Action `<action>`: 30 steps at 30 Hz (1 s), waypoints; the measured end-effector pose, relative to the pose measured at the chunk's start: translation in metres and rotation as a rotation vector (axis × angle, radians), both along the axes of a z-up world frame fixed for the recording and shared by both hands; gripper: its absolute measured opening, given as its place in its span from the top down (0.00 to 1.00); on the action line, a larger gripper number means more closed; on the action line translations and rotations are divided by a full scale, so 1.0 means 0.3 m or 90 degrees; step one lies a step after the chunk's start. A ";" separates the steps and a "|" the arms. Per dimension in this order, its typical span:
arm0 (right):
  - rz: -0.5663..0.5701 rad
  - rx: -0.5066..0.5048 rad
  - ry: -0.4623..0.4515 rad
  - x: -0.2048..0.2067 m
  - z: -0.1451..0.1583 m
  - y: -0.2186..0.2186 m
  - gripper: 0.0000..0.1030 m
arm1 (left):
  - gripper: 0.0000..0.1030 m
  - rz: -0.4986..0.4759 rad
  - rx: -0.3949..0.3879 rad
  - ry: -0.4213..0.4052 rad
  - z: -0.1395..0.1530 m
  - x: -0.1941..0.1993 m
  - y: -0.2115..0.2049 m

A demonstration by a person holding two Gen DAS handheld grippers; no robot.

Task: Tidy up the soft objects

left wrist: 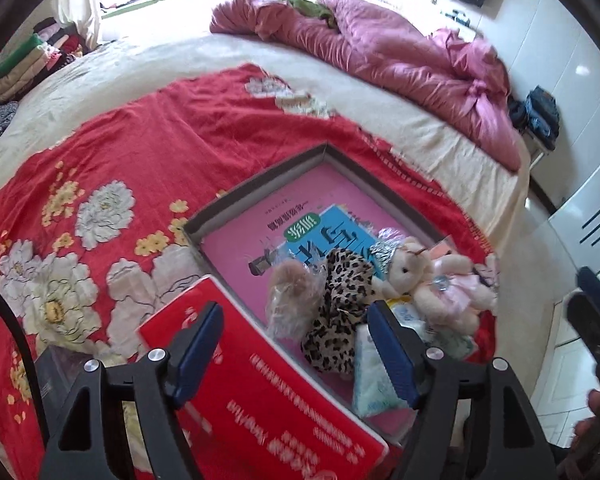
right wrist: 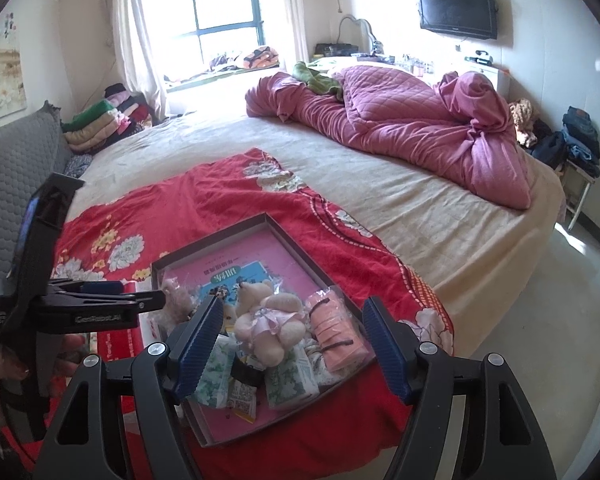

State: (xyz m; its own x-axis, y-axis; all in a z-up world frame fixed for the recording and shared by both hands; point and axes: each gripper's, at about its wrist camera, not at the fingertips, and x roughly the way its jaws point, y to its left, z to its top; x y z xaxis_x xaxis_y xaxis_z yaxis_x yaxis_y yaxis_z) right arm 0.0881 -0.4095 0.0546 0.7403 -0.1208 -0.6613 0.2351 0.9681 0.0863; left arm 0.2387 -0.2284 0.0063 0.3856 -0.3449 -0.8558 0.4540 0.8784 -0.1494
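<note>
A shallow grey box [left wrist: 256, 178] [right wrist: 216, 236] with a pink floor lies on the red flowered cloth [left wrist: 112, 184] [right wrist: 228, 188] on the bed. In it are a cream teddy bear in a pink dress [left wrist: 424, 276] [right wrist: 266, 314], a leopard-print cloth [left wrist: 340, 312], a bagged brown plush [left wrist: 294, 292] [right wrist: 176, 300], tissue packs [left wrist: 374, 376] [right wrist: 288, 380] and a pink folded cloth [right wrist: 336, 330]. My left gripper [left wrist: 296, 354] is open above the box's near corner. My right gripper [right wrist: 294, 346] is open above the bear. The left gripper also shows in the right wrist view [right wrist: 100, 300].
A red box lid [left wrist: 268, 396] lies beside the box at its left. A crumpled magenta quilt [right wrist: 412, 120] [left wrist: 380, 64] lies at the far side of the bed. Folded clothes [right wrist: 96, 120] are stacked by the window. The floor [right wrist: 540, 312] is to the right.
</note>
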 end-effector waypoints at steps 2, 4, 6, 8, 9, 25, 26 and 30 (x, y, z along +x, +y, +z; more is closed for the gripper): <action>0.001 0.000 -0.008 0.007 0.017 0.017 0.28 | 0.27 0.003 -0.002 -0.016 0.041 -0.025 0.021; 0.002 0.000 -0.029 0.011 0.051 0.044 0.28 | 0.23 0.014 -0.008 -0.042 0.092 -0.055 0.053; 0.000 -0.002 -0.051 0.007 0.087 0.068 0.28 | 0.20 0.020 -0.013 -0.058 0.140 -0.083 0.083; -0.009 0.007 -0.069 -0.003 0.119 0.085 0.28 | 0.19 0.023 -0.020 -0.081 0.186 -0.112 0.114; -0.014 0.013 -0.077 -0.012 0.134 0.090 0.28 | 0.19 0.028 -0.019 -0.092 0.207 -0.125 0.128; -0.034 0.014 -0.112 -0.212 0.232 0.231 0.28 | 0.13 0.070 -0.065 -0.171 0.375 -0.388 0.291; -0.032 0.015 -0.114 -0.226 0.236 0.242 0.28 | 0.13 0.072 -0.064 -0.172 0.374 -0.404 0.301; -0.019 0.033 -0.114 -0.300 0.233 0.287 0.28 | 0.13 0.078 -0.051 -0.177 0.347 -0.474 0.334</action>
State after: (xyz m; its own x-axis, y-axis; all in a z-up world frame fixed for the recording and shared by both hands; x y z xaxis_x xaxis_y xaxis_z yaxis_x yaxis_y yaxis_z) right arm -0.0019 -0.3234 0.1244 0.8437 -0.1137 -0.5247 0.2403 0.9539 0.1796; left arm 0.0966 -0.1281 0.1105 0.6437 -0.3437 -0.6838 0.3788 0.9194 -0.1055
